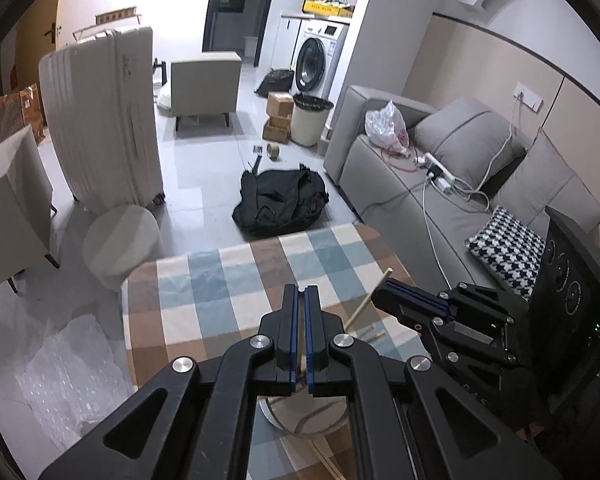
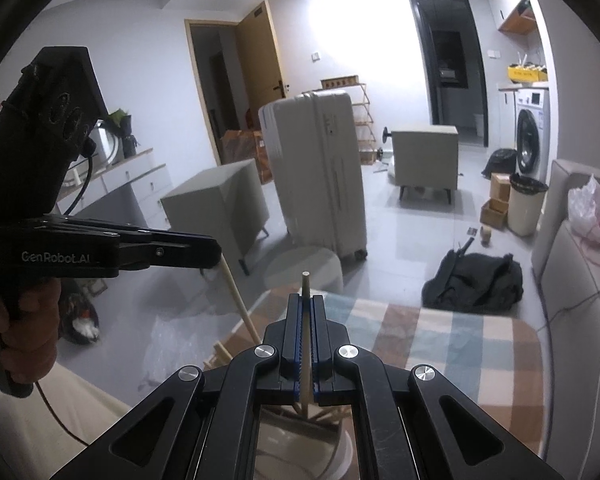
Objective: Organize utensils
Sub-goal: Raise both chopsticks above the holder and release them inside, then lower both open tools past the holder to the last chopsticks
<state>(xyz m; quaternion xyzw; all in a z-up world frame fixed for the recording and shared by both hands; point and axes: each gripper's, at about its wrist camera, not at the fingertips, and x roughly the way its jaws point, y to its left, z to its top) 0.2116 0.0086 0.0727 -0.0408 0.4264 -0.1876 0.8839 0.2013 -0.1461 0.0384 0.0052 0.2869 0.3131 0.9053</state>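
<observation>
My left gripper (image 1: 302, 290) is shut on a wooden chopstick (image 2: 235, 300) that hangs down from its fingers over the checked tablecloth (image 1: 219, 304). My right gripper (image 2: 306, 297) is shut on another wooden chopstick (image 2: 306, 280), upright between its blue pads; the same stick slants out of it in the left wrist view (image 1: 364, 304). A round white cup (image 1: 304, 420) sits on the table just below both grippers and holds several chopsticks (image 2: 320, 416). More loose chopsticks (image 2: 223, 352) lie near the table's left edge.
A grey sofa (image 1: 440, 200) with cables and cushions runs along the table's right side. A black bag (image 1: 279, 200), a white suitcase (image 1: 103, 120), a round stool (image 1: 119, 240) and bubble wrap (image 1: 67, 380) are on the floor beyond and left of the table.
</observation>
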